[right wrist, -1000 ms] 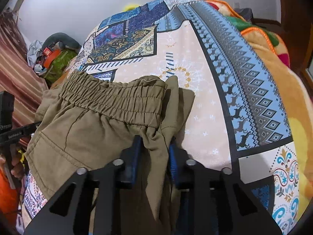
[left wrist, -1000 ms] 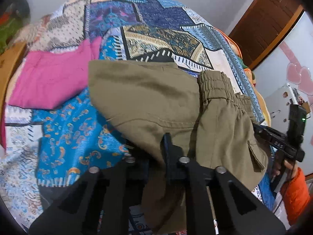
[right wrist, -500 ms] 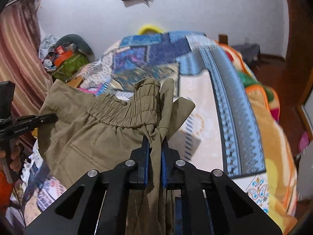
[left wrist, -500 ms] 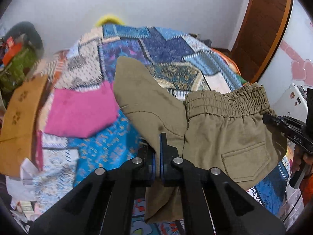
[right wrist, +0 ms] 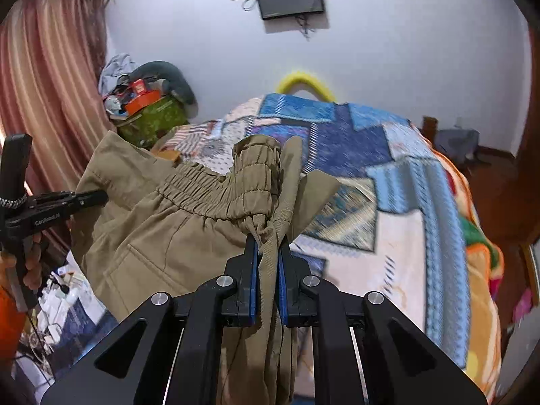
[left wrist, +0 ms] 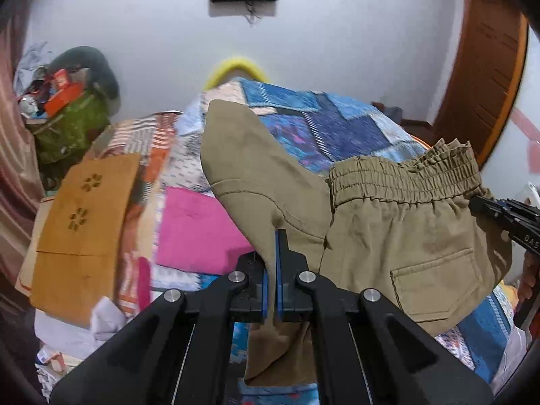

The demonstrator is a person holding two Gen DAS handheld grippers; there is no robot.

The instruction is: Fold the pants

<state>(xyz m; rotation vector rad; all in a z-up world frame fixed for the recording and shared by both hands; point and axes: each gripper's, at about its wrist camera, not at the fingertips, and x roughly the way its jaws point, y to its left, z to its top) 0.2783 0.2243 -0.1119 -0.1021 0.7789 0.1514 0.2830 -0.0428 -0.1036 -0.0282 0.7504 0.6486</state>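
Olive-khaki pants with an elastic waistband hang in the air above a bed. My left gripper is shut on a fold of the pants' fabric at one side. My right gripper is shut on bunched waistband fabric at the other side. The pants stretch between the two grippers, back pocket showing. Each gripper shows in the other's view: the right one and the left one.
A patchwork blanket covers the bed below. A folded pink garment lies on it at the left. An orange-brown board, a green bag and clutter stand to the left. A wooden door is at the right.
Both grippers have lifted the pants up off the bed, and both views have tilted up toward the far wall. The jaws have closed tighter on the fabric.
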